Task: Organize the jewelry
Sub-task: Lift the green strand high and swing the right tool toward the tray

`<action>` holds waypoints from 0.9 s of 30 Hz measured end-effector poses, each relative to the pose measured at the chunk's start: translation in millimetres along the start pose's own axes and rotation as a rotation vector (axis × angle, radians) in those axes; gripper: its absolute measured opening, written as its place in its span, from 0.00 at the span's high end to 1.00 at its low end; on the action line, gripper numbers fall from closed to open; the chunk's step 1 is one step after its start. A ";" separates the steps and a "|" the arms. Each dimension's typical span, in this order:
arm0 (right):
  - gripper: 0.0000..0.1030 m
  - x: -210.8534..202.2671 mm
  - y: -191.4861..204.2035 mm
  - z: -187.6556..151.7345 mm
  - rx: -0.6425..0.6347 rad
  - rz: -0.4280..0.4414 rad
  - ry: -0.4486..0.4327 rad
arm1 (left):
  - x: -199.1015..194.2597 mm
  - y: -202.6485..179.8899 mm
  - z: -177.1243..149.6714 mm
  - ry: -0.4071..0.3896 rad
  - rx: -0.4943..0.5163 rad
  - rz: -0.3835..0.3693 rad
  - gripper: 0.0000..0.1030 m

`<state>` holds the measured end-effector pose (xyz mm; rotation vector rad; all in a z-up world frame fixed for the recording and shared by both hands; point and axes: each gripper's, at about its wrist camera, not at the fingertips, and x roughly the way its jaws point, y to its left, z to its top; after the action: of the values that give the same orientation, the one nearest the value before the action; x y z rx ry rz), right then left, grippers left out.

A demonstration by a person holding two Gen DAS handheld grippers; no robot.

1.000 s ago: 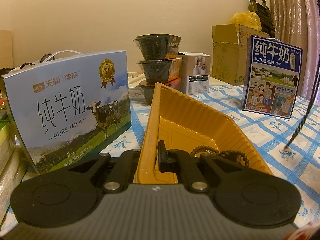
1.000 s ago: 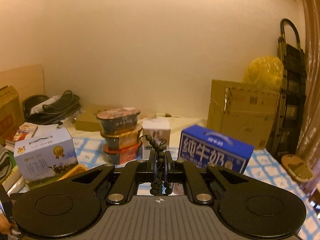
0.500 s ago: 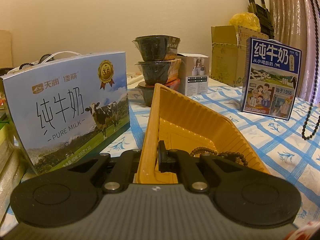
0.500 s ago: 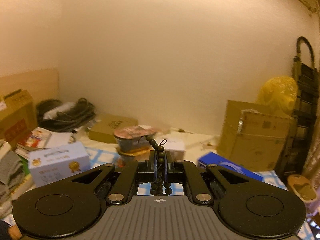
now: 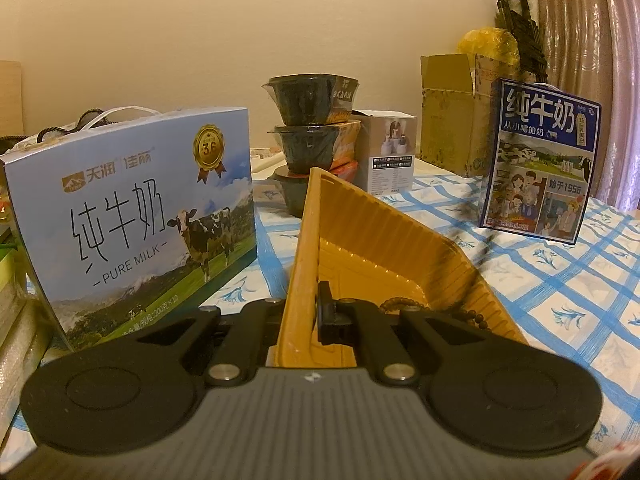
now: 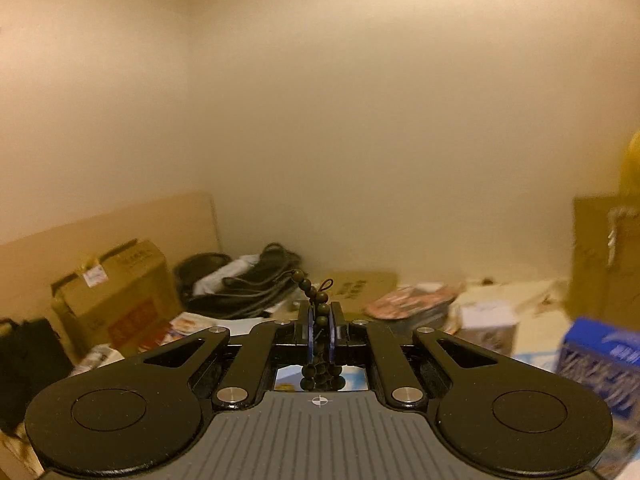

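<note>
My left gripper (image 5: 308, 304) is shut on the near left wall of a ribbed yellow plastic tray (image 5: 384, 236), which stands tilted on the blue checked tablecloth. A brown bead bracelet (image 5: 404, 303) lies in the tray's near end, with darker beads (image 5: 476, 320) draped at its right wall. In the right wrist view my right gripper (image 6: 320, 314) is shut on a string of dark beads (image 6: 316, 300). Some beads stick up above the pads with a small cord loop, and more hang below them. That gripper is held high, facing the wall.
A light blue milk carton box (image 5: 136, 208) stands close on the tray's left. Stacked black noodle bowls (image 5: 316, 128), a small white box (image 5: 390, 152) and a dark blue milk box (image 5: 540, 160) stand beyond. Cardboard boxes (image 6: 116, 292) and coiled cables (image 6: 248, 284) sit by the wall.
The right gripper has swung left and risen with the beads, so its view now faces mostly wall. The hanging bead strand has left the left wrist view. The left gripper and tray kept still.
</note>
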<state>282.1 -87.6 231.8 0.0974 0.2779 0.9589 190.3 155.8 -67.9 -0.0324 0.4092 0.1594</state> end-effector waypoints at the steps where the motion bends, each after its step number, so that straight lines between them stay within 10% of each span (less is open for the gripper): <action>1: 0.94 12.3 1.3 -7.4 0.021 0.018 0.021 | -0.1 0.0 -0.1 -0.001 0.002 0.000 0.95; 19: 0.93 108.3 -36.1 -177.0 0.284 -0.013 0.387 | 0.3 1.2 -2.0 -0.001 -0.011 0.003 0.95; 27: 0.94 97.4 -30.1 -154.6 0.336 0.141 0.146 | -0.1 0.9 -2.4 -0.001 -0.009 0.003 0.95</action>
<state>315.9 -31.4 58.6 0.3595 0.5716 1.0541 189.1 156.6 -70.0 -0.0407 0.4077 0.1644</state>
